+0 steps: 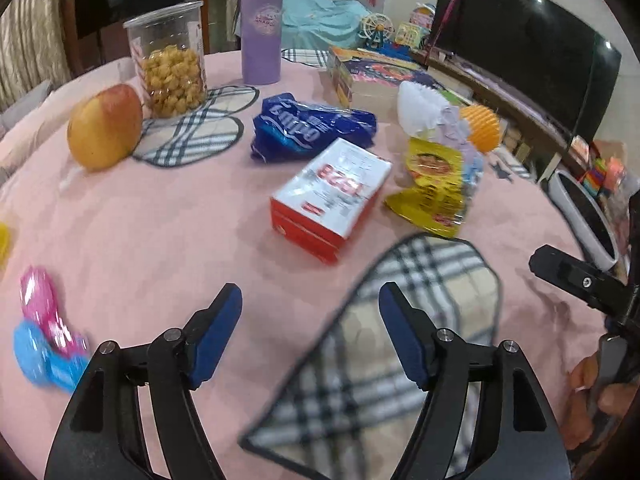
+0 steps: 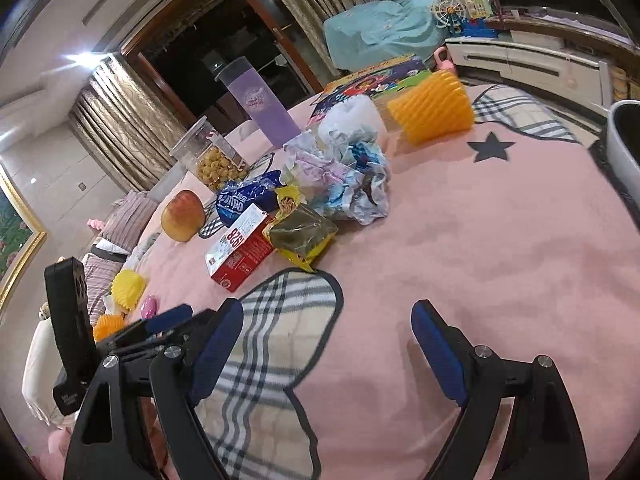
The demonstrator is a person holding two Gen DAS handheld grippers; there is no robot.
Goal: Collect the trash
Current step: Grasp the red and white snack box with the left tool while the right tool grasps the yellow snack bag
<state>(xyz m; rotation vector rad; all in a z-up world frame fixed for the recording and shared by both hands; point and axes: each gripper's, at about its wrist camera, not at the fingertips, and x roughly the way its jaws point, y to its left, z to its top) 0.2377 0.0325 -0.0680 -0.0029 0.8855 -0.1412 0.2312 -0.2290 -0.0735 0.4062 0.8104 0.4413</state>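
Trash lies mid-table on the pink cloth: a red and white carton (image 1: 330,200) (image 2: 240,248), a blue wrapper (image 1: 310,128) (image 2: 248,196), a yellow snack bag (image 1: 436,188) (image 2: 302,236) and crumpled pale plastic (image 2: 348,172) (image 1: 456,128). My left gripper (image 1: 310,336) is open and empty, low over the cloth short of the carton. My right gripper (image 2: 328,352) is open and empty, near a plaid mat (image 2: 272,344). A white bin (image 1: 584,220) (image 2: 626,148) stands at the right edge.
An apple (image 1: 105,126), a snack jar (image 1: 170,60), a purple tumbler (image 1: 261,24), an orange ribbed cup (image 2: 432,106), a book box (image 1: 372,76) and plaid mats (image 1: 192,132) sit on the table. Pink and blue toys (image 1: 44,332) lie at the left.
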